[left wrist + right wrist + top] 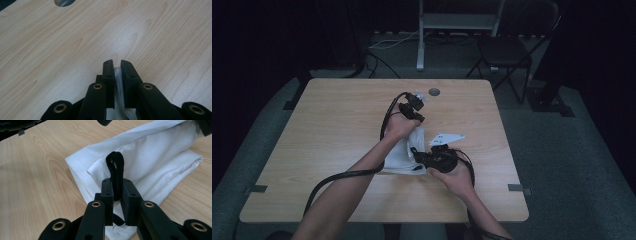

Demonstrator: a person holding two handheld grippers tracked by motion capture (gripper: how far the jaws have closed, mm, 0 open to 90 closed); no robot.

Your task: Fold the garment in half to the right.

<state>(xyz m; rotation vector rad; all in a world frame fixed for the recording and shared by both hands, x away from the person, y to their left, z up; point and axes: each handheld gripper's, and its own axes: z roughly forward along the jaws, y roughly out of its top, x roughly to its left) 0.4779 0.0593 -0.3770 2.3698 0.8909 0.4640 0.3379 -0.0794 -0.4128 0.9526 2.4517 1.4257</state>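
The left gripper [117, 65] pinched the white cloth bag [155, 162]. The right gripper [117, 184] clamped its black strap [116, 170] above the wooden table [337, 130].

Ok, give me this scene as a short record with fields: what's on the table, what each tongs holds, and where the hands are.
surface: wooden table with a round hole near its far edge
item: white cloth, folded, lying on the table
left tongs: shut on a white fold of the cloth
right tongs: shut on a black loop at the cloth's hem
hands: close together over the cloth, mid-table
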